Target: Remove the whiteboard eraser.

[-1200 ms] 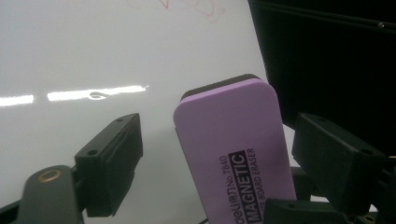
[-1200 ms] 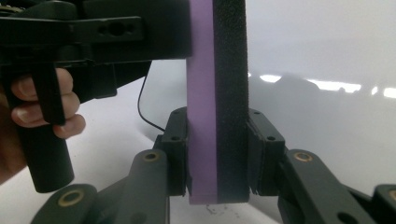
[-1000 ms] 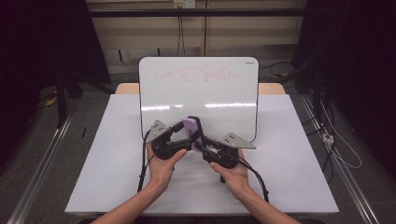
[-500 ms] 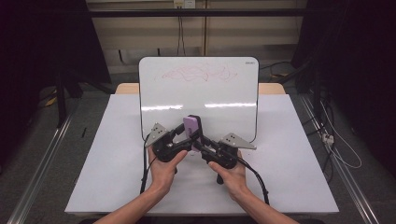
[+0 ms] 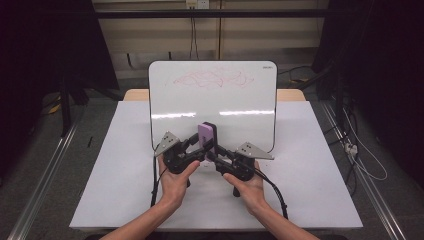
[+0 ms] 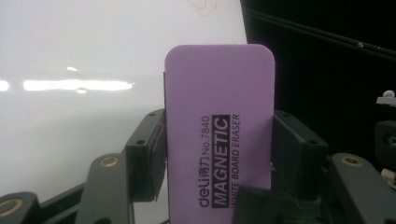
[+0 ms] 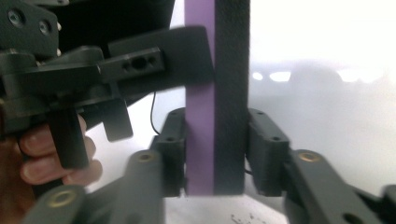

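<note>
A purple magnetic whiteboard eraser point(image 5: 206, 136) stands upright above the table, just in front of the whiteboard point(image 5: 235, 95). My left gripper point(image 5: 200, 146) is shut on its two long edges; its printed purple face point(image 6: 219, 116) fills the space between the jaws. My right gripper point(image 5: 213, 153) comes in from the other side and is shut across its thickness, one jaw on the purple back and one on the black felt point(image 7: 231, 93). The left gripper's finger point(image 7: 154, 58) shows against the eraser in the right gripper view. Red scribbles point(image 5: 210, 78) mark the board's upper part.
The whiteboard stands propped upright at the back middle of the white-covered table point(image 5: 120, 180). A cable point(image 5: 272, 192) trails from each gripper toward the near edge. Metal rails point(image 5: 45, 175) run along the floor at both sides.
The eraser has sunk slightly toward the table between the two grippers. Both hands have hardly moved.
</note>
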Demonstrator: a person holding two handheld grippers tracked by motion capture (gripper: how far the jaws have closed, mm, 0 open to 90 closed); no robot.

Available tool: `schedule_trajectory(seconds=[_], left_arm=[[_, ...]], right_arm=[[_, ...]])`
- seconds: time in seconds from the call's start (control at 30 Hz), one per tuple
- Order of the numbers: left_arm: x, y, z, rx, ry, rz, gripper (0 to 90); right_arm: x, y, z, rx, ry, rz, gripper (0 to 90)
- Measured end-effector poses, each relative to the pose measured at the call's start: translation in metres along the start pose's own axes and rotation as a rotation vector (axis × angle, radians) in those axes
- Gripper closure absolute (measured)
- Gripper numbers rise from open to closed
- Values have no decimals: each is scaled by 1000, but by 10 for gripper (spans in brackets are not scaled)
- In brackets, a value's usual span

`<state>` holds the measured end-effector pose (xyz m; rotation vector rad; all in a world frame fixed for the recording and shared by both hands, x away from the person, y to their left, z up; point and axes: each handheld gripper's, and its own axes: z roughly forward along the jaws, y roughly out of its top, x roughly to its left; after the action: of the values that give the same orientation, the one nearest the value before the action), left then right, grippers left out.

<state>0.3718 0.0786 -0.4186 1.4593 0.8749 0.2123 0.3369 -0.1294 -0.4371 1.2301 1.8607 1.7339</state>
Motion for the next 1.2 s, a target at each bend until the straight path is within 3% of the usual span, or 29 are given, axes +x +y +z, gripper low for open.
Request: schedule_trajectory(seconds=[0.1,0.27,0.4,0.5,0.83,1.0,1.07,1.17,1.2], left_arm=[[3,2,0,-5,8,-2,412],[6,5,-2,-3,19,16,412],[8,9,-7,11,31,46,412],[10,10,-9,14,36,43,412],[14,19,-19,60,38,88,412],[12,27,-23,92,43,141,412],[12,28,-24,98,46,145,412],[14,30,-27,108,74,157,412],[15,31,-30,107,105,170,412]], right_arm=[[-1,-1,-1,27,-2,-20,454],[-2,-3,-3,51,-7,-35,385],[-5,-4,-10,68,-28,-79,268],[-10,-2,-17,65,-44,-77,218],[-33,3,-45,82,-120,-90,108],[-42,4,-60,76,-149,-81,85],[-44,4,-63,72,-157,-77,82],[-49,4,-73,71,-189,-86,72],[-52,3,-80,74,-227,-91,73]])
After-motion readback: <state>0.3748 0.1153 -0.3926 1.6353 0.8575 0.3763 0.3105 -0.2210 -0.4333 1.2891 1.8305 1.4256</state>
